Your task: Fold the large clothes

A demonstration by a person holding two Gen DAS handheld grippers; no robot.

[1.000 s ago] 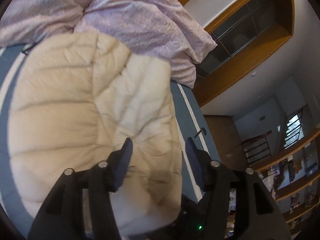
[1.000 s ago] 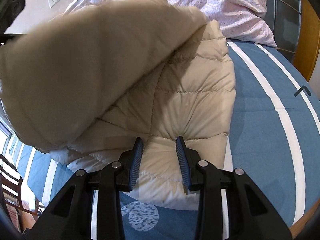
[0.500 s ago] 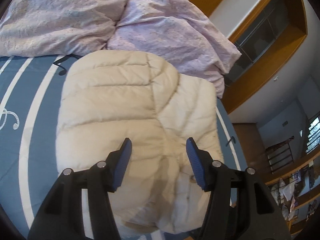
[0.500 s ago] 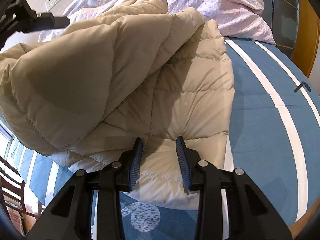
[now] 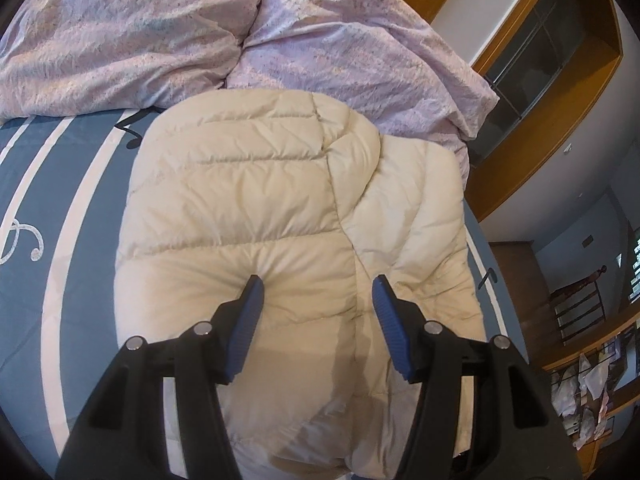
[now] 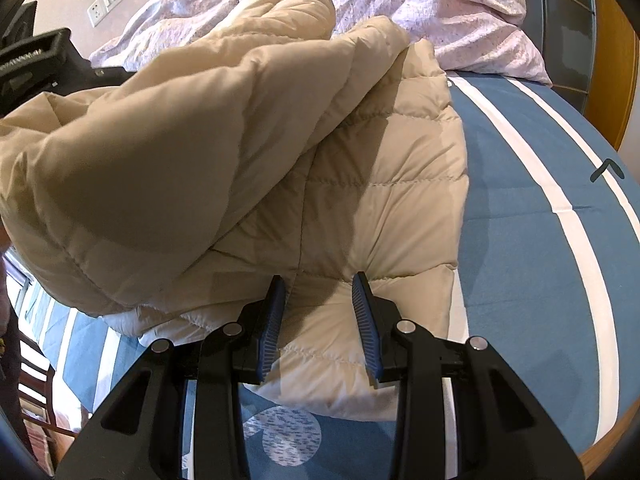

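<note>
Cream down jacket (image 5: 256,208) lying on blue striped bed (image 6: 532,216), part-folded, one half doubled over other. Left gripper (image 5: 316,292) pressing on top layer, jaws parted, gripping nothing. Right gripper (image 6: 318,284) pinning near hem, jaws half-open, empty. Next, likely: flattening bulge, second fold.

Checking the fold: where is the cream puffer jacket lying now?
In both wrist views, the cream puffer jacket lies on the blue striped bedsheet, just below the lilac duvet.

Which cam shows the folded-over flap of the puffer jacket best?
Right wrist: the flap shows side-on, raised and draped over the lower layer of the cream jacket. Left wrist looks down on the jacket top, so the fold reads only as a seam.
</note>
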